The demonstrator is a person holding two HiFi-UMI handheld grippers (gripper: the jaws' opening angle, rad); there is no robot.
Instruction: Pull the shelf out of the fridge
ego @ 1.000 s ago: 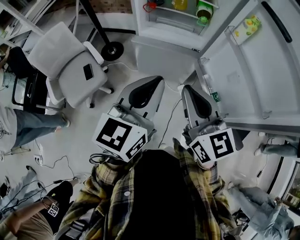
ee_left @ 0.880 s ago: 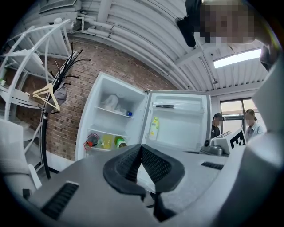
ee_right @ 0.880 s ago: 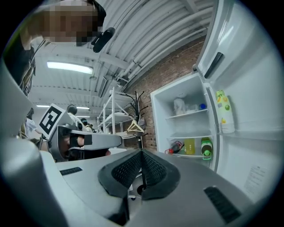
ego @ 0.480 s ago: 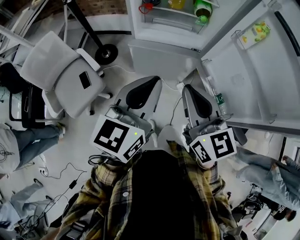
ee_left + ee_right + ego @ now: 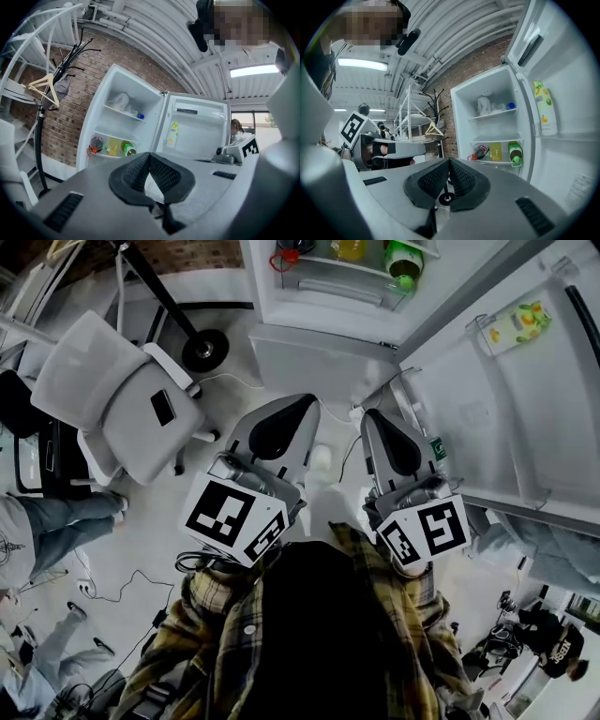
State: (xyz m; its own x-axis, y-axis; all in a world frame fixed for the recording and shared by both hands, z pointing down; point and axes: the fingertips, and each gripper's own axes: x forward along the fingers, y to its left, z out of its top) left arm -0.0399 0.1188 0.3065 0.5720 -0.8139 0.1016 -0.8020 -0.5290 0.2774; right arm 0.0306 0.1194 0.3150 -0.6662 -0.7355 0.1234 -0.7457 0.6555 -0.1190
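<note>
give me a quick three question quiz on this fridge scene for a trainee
1. True or false: the door of the white fridge stands open.
2. Pick one. The grey two-jaw left gripper and right gripper are: A) both shut with nothing between their jaws; B) both clamped on a shelf; C) each holding a bottle.
3. Fill in: the green plastic bottle stands on the fridge's ___ shelf.

Key:
1. True.
2. A.
3. Lower: it is on the lower shelf, beside a yellow bottle.
</note>
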